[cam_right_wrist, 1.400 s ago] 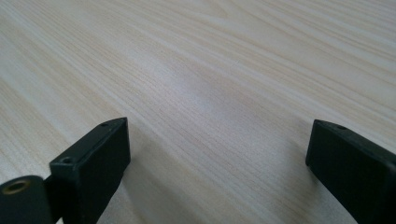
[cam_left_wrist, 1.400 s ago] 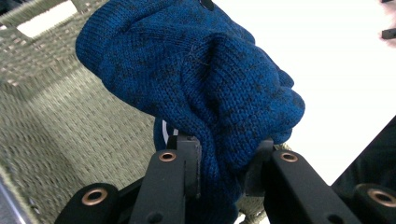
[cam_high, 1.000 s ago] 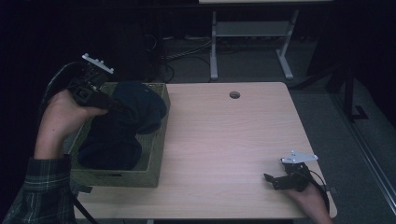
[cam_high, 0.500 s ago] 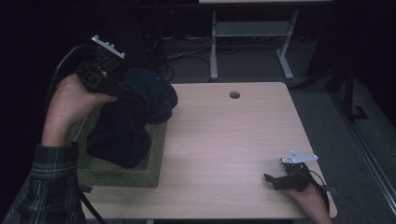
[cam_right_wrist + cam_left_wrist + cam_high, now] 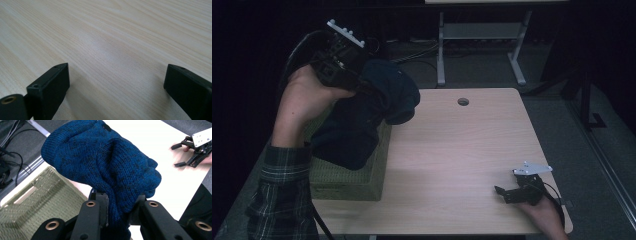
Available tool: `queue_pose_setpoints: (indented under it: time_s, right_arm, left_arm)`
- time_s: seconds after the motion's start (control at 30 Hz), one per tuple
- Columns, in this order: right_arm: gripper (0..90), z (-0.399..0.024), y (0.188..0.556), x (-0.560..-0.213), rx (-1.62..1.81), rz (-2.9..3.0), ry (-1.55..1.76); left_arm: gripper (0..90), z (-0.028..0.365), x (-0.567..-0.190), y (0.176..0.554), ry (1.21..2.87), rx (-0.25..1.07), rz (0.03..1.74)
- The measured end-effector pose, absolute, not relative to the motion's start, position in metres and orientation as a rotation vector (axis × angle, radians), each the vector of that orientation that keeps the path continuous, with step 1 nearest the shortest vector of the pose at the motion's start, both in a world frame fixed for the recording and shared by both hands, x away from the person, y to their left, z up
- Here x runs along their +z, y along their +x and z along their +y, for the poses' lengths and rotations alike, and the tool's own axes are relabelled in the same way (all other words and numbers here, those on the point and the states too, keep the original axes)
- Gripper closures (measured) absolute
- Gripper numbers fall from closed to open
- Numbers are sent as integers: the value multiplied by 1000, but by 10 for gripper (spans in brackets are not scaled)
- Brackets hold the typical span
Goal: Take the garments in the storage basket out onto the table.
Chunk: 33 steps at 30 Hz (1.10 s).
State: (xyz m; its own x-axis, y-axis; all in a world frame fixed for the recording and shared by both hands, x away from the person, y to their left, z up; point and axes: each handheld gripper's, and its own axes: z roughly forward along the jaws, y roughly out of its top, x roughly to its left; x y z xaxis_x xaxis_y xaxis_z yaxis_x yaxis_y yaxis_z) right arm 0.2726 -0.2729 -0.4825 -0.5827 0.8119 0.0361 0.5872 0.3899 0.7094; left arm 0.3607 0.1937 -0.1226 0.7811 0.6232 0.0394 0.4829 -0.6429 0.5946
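Since a second ago, the person's left hand has risen and carried the left gripper (image 5: pixel 362 89) up and away from the inside of the woven green basket (image 5: pixel 357 175), drawing a dark blue knitted garment (image 5: pixel 362 120) with it. The garment, which looks like a sweater or cardigan, now hangs bunched above the basket at the desk's left edge, its lower folds draped over the basket's rim. In the left gripper view, the two black jaws pinch a thick fold of the blue knit (image 5: pixel 105 167) between them, with the basket (image 5: pixel 40 202) below and to the left.

The right gripper (image 5: pixel 512 191) has not moved; it rests on the pale wooden desk (image 5: pixel 462 150) near the front right corner, jaws spread wide with nothing between them, as the right gripper view shows bare wood (image 5: pixel 112 50) across the gap.

Judged from this, lifting the garment out is well under way but unfinished: part of the knit is over the basket, none of it lies on the open desk, and the right gripper has no grip on it yet. Setting it down and any spreading or folding remain.
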Motion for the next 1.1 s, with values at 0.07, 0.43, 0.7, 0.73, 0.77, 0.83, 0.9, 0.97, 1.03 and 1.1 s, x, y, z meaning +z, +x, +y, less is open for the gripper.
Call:
queue_pose_setpoints:
  time_s: [0.07, 0.43, 0.7, 0.73, 0.77, 0.83, 0.9, 0.97, 1.03, 1.1]
  right_arm:
    - [60, -273, 273, -482, 998, 2336, 1222]
    - [60, -273, 272, -482, 999, 2337, 1222]
    - [60, -273, 272, -482, 996, 2337, 1224]
    - [60, -273, 272, -482, 996, 2336, 1224]
    - [60, -273, 272, -482, 996, 2337, 1224]
    - [60, -273, 272, -482, 997, 2337, 1224]
    - [60, -273, 273, -482, 997, 2337, 1222]
    - [60, -273, 273, -482, 998, 2337, 1222]
    - [60, -273, 272, -482, 998, 2337, 1223]
    - [60, -273, 273, -482, 997, 2337, 1222]
  left_arm:
    - [753, 188, -119, 360, 2396, 330, 807]
    - [755, 150, -107, 361, 2406, 319, 720]
    - [755, 118, -114, 366, 2438, 274, 645]
    - [755, 115, -115, 366, 2444, 264, 633]
    - [755, 112, -116, 367, 2450, 257, 623]
    - [755, 105, -119, 367, 2458, 245, 613]
    - [755, 99, -123, 368, 2459, 238, 610]
    - [755, 94, -127, 368, 2475, 224, 593]
    - [755, 89, -133, 369, 2478, 208, 580]
    - [755, 83, -140, 370, 2482, 190, 577]
